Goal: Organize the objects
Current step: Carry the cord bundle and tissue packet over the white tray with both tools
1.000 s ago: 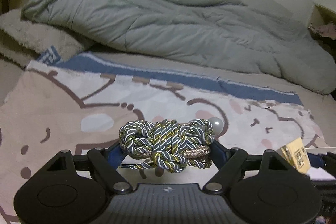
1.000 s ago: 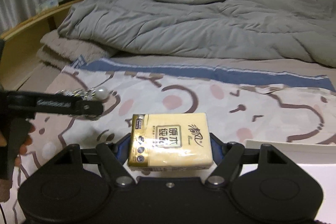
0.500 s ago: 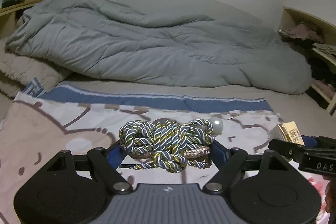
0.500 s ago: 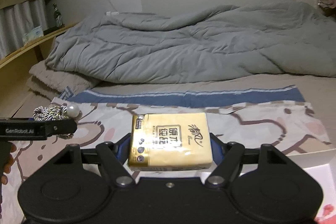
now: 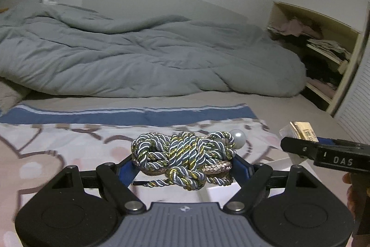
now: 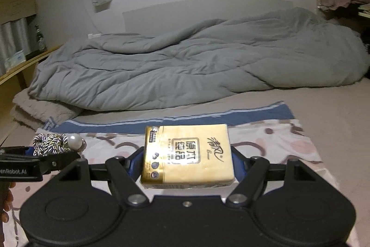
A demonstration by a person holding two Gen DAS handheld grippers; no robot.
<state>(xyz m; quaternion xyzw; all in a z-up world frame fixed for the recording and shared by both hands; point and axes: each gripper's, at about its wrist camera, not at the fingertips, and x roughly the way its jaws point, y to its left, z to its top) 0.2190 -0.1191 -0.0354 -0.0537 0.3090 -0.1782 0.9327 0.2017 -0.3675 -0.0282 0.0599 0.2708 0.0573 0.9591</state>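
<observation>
Twisted cord in grey, white and gold makes up the knotted rope bundle (image 5: 182, 159), with a pearl bead (image 5: 238, 142) at its right end. We hold it in our left gripper (image 5: 185, 164), whose jaws are closed about halfway onto its two sides, and it hangs above the cartoon-print blanket (image 5: 46, 149). A loose strand trails below the knot.

Our right gripper (image 6: 187, 163) is clamped on a yellow tissue pack (image 6: 187, 154), jaws pressed against its left and right edges, also held above the blanket. In the left view that gripper juts in just right of the rope bundle, with the pack's end showing past its tip; in the right view the left gripper sits left of the pack with the pearl beside its tip.

A white surface (image 5: 217, 193) shows directly under the rope bundle. We judge it may be a box or tray meant as the drop-off, though we cannot tell its shape. Beyond the blanket lies a rumpled grey duvet (image 5: 138, 61), and an open shelf of clothes (image 5: 323, 43) stands to its right.

Risks as we see them: the two grippers are near each other and could knock together. The dangling strand could snag a finger on release. The soft pack may buckle and slip if we squeeze unevenly.
</observation>
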